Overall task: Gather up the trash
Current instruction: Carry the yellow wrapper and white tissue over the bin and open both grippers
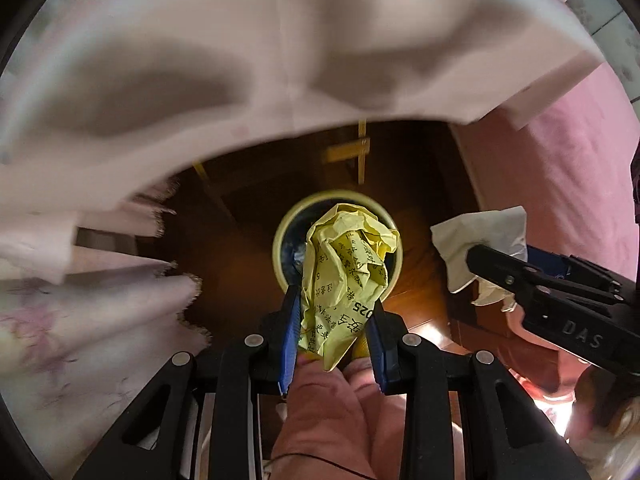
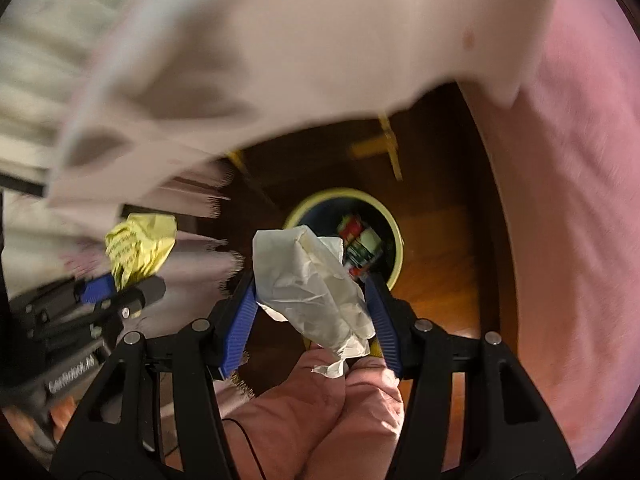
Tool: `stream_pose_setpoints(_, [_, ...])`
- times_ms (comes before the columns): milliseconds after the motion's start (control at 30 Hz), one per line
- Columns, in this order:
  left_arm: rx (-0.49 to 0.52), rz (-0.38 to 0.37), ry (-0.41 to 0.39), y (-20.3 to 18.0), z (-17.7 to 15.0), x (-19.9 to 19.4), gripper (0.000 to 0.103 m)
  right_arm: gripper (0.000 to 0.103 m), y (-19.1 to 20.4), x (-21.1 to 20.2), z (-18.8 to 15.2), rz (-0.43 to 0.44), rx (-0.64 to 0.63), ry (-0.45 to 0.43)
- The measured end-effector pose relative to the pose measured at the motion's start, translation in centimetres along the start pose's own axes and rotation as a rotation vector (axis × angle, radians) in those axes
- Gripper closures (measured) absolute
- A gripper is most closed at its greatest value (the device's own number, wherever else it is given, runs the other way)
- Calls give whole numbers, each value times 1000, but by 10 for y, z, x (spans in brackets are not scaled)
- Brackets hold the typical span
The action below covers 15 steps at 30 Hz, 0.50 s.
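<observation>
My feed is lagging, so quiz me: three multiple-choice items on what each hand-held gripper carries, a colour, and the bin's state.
1. Where is the bin?
A. On the bed
B. On the floor under the yellow paper
C. On a shelf

2. What colour is the paper in the right hand-held gripper?
A. White
B. Red
C. Black

3. What state is the left hand-held gripper in?
A. Open and bare
B. Shut on the yellow paper
C. Out of view

Answers:
1 B, its rim rings the paper from below.
2 A, the white paper sits crumpled between its pads.
3 B, both pads press the wad.
</observation>
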<state>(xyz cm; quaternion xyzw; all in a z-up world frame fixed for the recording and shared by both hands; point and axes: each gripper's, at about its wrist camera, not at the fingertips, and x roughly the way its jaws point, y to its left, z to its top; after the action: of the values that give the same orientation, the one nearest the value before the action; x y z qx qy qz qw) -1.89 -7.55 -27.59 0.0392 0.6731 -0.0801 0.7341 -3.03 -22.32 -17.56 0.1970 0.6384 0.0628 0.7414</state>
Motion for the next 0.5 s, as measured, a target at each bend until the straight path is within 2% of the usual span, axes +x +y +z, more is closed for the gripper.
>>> stream_pose_setpoints(200, [19,-6,39,2,-1,81,73,50,-23,91,-6,-34,82,47])
stream_pose_setpoints(300, [44,3,40,-5,-2,108,72,48,-32,126,-10,-51,114,64])
stream_pose_setpoints(467, [63,27,43,-3,15,138,58,36,-46,170,-5,-45,174,94])
stream_pose_setpoints(500, [59,26,48,-1,18,144,50,34,-48,176,-4,-44,177,92])
